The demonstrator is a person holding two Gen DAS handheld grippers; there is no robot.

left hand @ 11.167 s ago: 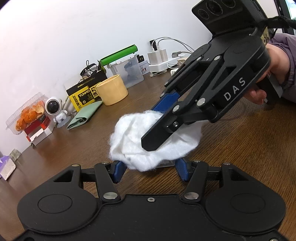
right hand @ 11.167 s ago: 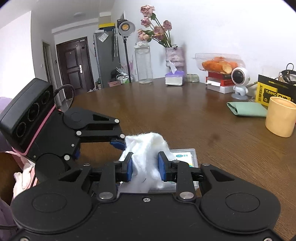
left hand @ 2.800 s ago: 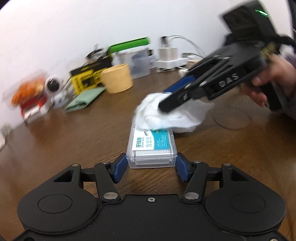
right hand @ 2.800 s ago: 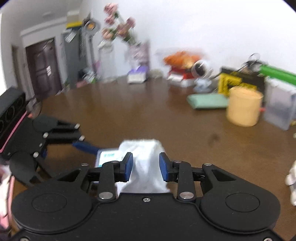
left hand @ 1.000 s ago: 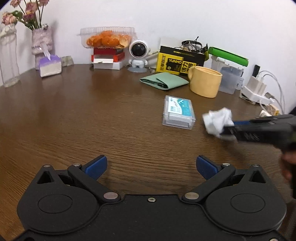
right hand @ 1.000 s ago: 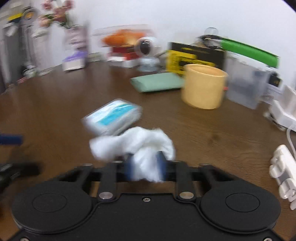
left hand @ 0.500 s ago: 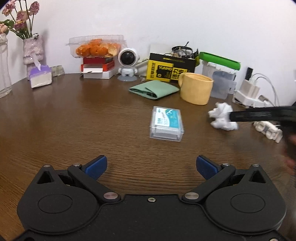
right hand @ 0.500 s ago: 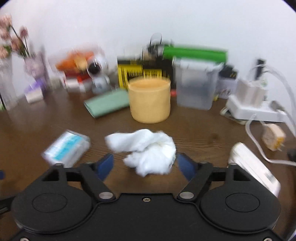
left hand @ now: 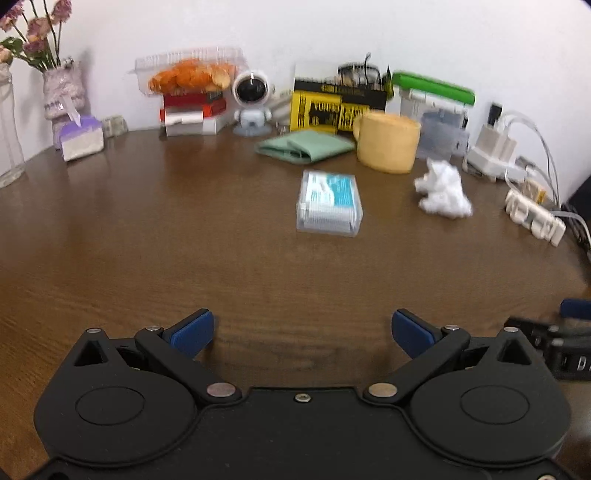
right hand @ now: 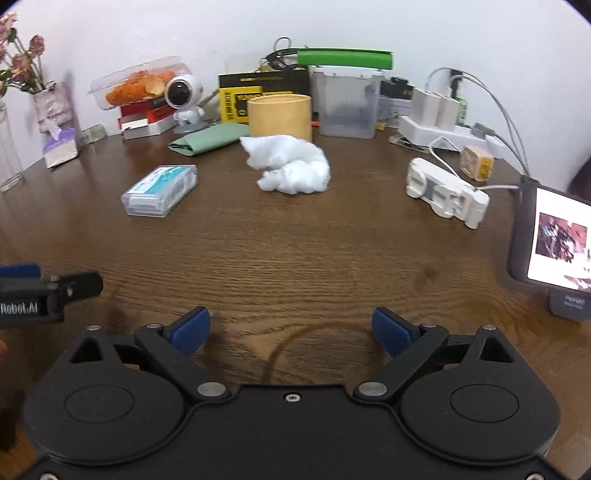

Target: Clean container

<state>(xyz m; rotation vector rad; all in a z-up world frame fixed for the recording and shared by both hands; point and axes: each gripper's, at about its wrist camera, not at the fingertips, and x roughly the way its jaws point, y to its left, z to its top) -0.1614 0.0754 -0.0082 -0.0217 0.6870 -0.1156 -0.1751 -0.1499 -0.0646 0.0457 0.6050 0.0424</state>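
Left wrist view: my left gripper [left hand: 301, 332] gapes empty; the container [left hand: 328, 203] sits released mid-table, wad [left hand: 443, 190] dropped beside it.

Right wrist view: my right gripper [right hand: 291, 330], jaws opening, no longer pinches the wad. Wiping looks finished.

Even, soft indoor light; white wall [right hand: 461, 33] bright, no hard glare. Left wrist view motion-blurred, worst on yellow box [left hand: 334, 107] and mug [left hand: 388, 142]. Right wrist view sharper. Strong fisheye bending at edges, dark corners. Faint shadows under gripper fingers on wooden table [right hand: 295, 251]. Phone screen [right hand: 557, 243] at right overexposed.
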